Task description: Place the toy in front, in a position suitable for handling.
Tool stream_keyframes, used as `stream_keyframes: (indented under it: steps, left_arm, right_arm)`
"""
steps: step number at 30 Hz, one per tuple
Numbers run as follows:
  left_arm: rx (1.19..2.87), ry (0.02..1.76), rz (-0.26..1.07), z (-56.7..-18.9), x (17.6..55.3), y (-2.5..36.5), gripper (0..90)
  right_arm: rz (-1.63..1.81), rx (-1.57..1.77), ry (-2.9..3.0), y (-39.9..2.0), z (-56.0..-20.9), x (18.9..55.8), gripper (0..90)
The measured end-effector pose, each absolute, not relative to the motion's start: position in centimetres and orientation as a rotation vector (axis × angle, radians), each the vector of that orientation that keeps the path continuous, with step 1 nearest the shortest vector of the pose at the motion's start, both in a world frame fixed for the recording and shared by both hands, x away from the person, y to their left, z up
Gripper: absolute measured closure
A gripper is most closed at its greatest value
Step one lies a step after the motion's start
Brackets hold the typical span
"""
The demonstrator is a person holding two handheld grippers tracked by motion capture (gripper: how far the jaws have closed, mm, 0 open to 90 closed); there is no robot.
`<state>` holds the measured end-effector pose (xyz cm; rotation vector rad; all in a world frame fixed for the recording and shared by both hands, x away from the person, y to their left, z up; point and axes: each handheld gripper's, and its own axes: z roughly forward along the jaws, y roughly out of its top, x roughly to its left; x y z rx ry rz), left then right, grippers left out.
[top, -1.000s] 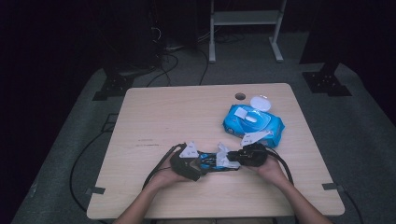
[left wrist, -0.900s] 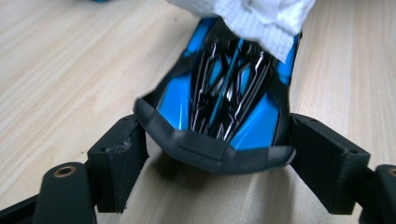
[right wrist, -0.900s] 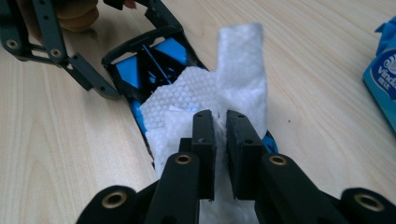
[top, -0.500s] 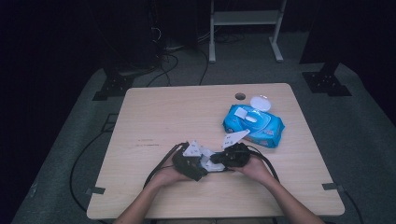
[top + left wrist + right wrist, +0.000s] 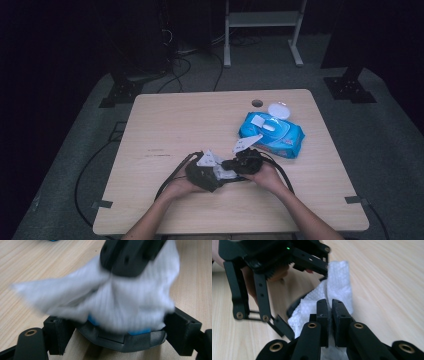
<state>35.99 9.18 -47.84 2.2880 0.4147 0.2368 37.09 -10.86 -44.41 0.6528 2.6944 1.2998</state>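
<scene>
My right gripper [image 5: 329, 322] clenched on the wipe [image 5: 337, 287]; my left gripper's [image 5: 120, 326] jaws, just closing, stand wide around it, unpressed.

High view looks down from above; both gripper views sit close, probably sharing the white wipe [image 5: 337, 290]
</scene>
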Motion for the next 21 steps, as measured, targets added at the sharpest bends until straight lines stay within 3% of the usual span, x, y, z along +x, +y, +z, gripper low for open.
stream_keyframes:
  steps: [6, 15, 21]
  left_arm:
    - [2.287, 0.421, 0.23, -47.8, 36.0, 9.5, 19.2]
    - [2.291, 0.414, 0.242, -47.8, 36.0, 9.4, 19.2]
    - [2.293, 0.416, 0.24, -47.8, 35.9, 9.7, 19.3]
  right_arm:
    - [1.277, 0.637, 2.718, -8.8, -44.4, 37.6, 83.9]
    - [1.164, 0.784, 2.638, -14.4, -44.6, 38.5, 84.0]
    - [1.224, 0.777, 2.631, -13.9, -44.8, 38.3, 83.8]
